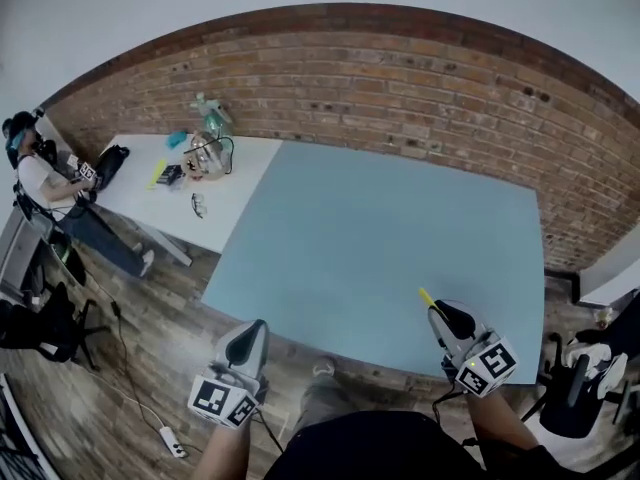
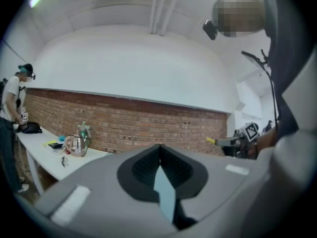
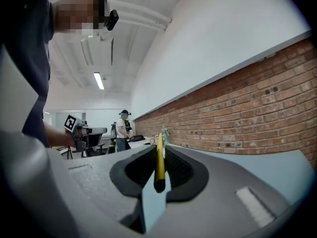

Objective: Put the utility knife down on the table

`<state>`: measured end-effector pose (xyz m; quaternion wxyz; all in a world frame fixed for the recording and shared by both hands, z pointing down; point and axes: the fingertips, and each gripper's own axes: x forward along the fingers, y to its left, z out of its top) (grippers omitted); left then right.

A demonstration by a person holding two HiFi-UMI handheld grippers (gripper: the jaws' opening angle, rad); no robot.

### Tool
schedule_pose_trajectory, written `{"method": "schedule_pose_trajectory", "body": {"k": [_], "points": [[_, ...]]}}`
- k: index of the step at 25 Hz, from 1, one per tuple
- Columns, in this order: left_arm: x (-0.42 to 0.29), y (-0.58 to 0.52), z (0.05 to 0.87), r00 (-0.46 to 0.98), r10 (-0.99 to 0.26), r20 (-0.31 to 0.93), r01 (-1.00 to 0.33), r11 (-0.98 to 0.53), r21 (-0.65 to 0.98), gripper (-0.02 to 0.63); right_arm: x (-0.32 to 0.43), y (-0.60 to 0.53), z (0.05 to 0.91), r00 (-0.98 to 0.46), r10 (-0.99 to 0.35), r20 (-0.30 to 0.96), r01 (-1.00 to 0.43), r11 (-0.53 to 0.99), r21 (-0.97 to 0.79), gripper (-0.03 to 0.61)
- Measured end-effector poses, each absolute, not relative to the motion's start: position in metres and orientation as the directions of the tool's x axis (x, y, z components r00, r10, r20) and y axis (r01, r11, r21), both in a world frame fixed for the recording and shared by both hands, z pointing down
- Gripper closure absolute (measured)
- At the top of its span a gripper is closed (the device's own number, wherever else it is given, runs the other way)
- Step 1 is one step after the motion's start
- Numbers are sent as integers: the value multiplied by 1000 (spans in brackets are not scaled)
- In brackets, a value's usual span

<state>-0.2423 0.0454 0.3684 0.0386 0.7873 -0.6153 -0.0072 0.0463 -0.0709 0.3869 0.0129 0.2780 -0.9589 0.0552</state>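
Yellow utility knife [image 3: 159,158] sits clamped between the jaws of my right gripper [image 1: 437,311], over the near edge of the pale blue table [image 1: 370,218], while my left gripper [image 1: 255,330] is closed on nothing.

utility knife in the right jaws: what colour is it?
Yellow, with a black end nearest the camera. The utility knife shows best in the right gripper view.

Utility knife [image 3: 159,157] is yellow, table [image 1: 380,238] pale blue, wall [image 1: 400,98] red brick
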Motion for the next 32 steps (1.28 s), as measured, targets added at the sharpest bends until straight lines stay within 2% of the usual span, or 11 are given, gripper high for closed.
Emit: {"method": "schedule_pose_trajectory", "body": {"k": [15, 21, 32], "points": [[-297, -141, 359, 566, -824, 44, -824, -562, 74, 623, -21, -164, 357, -670, -741, 44, -742, 670, -15, 523], [-277, -187, 367, 697, -716, 52, -717, -694, 65, 623, -13, -176, 347, -562, -825, 56, -827, 562, -30, 523], [-217, -209, 358, 758, -652, 18, -651, -755, 71, 623, 28, -168, 332, -450, -893, 22, -892, 449, -44, 523]]}}
